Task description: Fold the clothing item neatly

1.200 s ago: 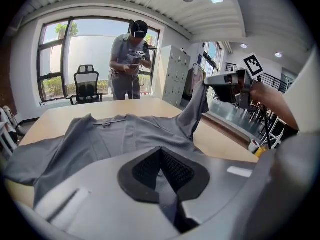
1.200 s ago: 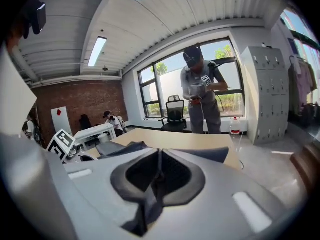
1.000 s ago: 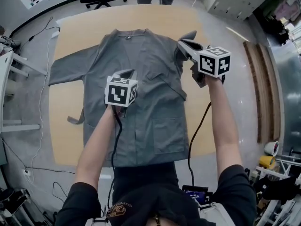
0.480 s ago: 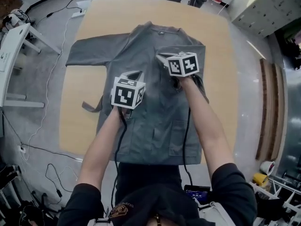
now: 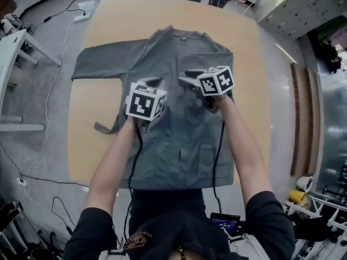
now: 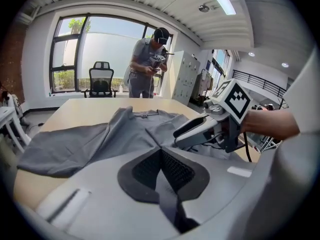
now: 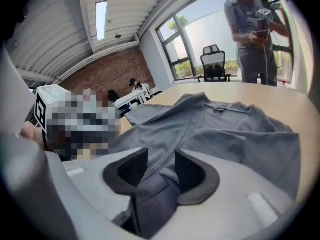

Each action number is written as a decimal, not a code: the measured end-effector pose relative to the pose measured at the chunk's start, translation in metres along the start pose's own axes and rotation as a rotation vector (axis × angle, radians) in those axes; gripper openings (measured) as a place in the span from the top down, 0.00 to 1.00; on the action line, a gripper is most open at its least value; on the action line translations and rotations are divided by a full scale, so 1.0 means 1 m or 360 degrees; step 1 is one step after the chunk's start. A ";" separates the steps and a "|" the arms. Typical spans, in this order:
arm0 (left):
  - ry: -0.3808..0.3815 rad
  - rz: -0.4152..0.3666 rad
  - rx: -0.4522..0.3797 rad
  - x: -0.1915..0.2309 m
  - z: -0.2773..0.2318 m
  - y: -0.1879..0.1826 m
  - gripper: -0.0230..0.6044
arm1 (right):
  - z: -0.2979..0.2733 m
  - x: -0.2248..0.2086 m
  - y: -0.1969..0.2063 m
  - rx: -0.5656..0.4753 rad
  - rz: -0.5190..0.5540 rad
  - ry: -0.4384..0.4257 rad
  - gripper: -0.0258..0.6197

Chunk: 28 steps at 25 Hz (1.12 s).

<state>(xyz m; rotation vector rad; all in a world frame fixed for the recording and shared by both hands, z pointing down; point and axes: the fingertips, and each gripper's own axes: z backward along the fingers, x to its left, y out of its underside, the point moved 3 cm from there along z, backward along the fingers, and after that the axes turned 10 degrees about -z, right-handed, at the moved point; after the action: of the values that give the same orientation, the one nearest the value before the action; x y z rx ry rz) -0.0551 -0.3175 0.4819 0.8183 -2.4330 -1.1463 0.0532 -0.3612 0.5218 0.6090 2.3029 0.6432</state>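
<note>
A grey robe-like garment (image 5: 179, 140) lies face up on the wooden table (image 5: 97, 102). Its left sleeve (image 5: 100, 66) is spread out to the side. Its right sleeve (image 5: 217, 58) is folded in over the chest. My left gripper (image 5: 153, 82) is shut over the garment's middle, with its tip (image 6: 161, 151) at a crease and no cloth seen held. My right gripper (image 5: 187, 79) is just to its right, over the chest. Its jaws are opening, and a fold of grey cloth (image 7: 150, 194) still lies loosely between the pads (image 7: 192, 176).
A belt tie (image 5: 105, 128) hangs out at the garment's left side. A person (image 6: 147, 64) stands past the table's far end beside an office chair (image 6: 101, 76). A white side table (image 5: 11, 53) and floor cables (image 5: 51, 118) are on the left.
My right gripper has carried the right sleeve from the table's right side inward over the chest, and its jaws have spread apart. The left gripper has stayed in place, shut.
</note>
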 end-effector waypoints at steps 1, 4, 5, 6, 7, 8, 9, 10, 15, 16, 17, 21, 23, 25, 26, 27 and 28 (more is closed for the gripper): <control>0.0018 -0.0023 -0.0002 -0.001 -0.003 -0.005 0.95 | 0.013 -0.004 -0.001 -0.0044 -0.0016 0.0041 0.71; 0.0065 -0.0123 0.0004 -0.011 -0.017 -0.024 0.95 | 0.052 -0.026 -0.001 -0.0175 -0.0094 0.0192 0.71; 0.0075 -0.0159 0.0011 -0.015 -0.023 -0.030 0.95 | 0.063 -0.034 0.001 -0.0203 -0.0115 0.0233 0.73; 0.0085 -0.0194 0.0021 -0.021 -0.030 -0.036 0.95 | 0.071 -0.043 0.004 -0.0218 -0.0129 0.0267 0.74; 0.0094 -0.0232 0.0035 -0.028 -0.038 -0.040 0.95 | 0.078 -0.052 0.009 -0.0222 -0.0139 0.0296 0.75; 0.0099 -0.0273 0.0052 -0.035 -0.047 -0.044 0.95 | 0.082 -0.062 0.015 -0.0218 -0.0153 0.0322 0.76; 0.0103 -0.0315 0.0070 -0.041 -0.055 -0.046 0.95 | 0.085 -0.074 0.022 -0.0211 -0.0172 0.0350 0.77; 0.0113 -0.0352 0.0087 -0.047 -0.065 -0.049 0.95 | 0.087 -0.086 0.027 -0.0201 -0.0196 0.0385 0.78; 0.0215 -0.0446 0.0162 -0.078 -0.113 -0.058 0.79 | 0.088 -0.129 0.050 -0.0087 -0.0280 0.0484 0.84; 0.0220 -0.0468 0.0180 -0.086 -0.122 -0.059 0.78 | 0.086 -0.130 0.055 -0.0064 -0.0269 0.0475 0.84; 0.0220 -0.0496 0.0199 -0.094 -0.131 -0.060 0.76 | 0.086 -0.131 0.059 -0.0054 -0.0257 0.0466 0.84; 0.0202 -0.0564 0.0307 -0.113 -0.162 -0.056 0.72 | 0.086 -0.130 0.062 -0.0087 -0.0243 0.0442 0.84; 0.0178 -0.0587 0.0409 -0.114 -0.172 -0.044 0.71 | 0.083 -0.129 0.065 -0.0082 -0.0231 0.0433 0.84; 0.0153 -0.0610 0.0490 -0.112 -0.179 -0.031 0.71 | 0.081 -0.129 0.067 -0.0067 -0.0209 0.0425 0.84; 0.0144 -0.0593 0.0498 -0.111 -0.181 -0.028 0.73 | 0.081 -0.130 0.068 -0.0061 -0.0201 0.0424 0.84; 0.0130 -0.0560 0.0489 -0.109 -0.182 -0.028 0.78 | 0.082 -0.131 0.068 -0.0056 -0.0196 0.0424 0.84; 0.0109 -0.0526 0.0473 -0.105 -0.180 -0.028 0.84 | 0.082 -0.132 0.068 -0.0053 -0.0194 0.0427 0.84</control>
<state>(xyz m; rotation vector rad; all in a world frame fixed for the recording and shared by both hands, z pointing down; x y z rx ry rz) 0.1295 -0.3734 0.5669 1.3676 -2.5076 -0.8473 0.2159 -0.3618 0.5695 0.3816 2.5487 0.7407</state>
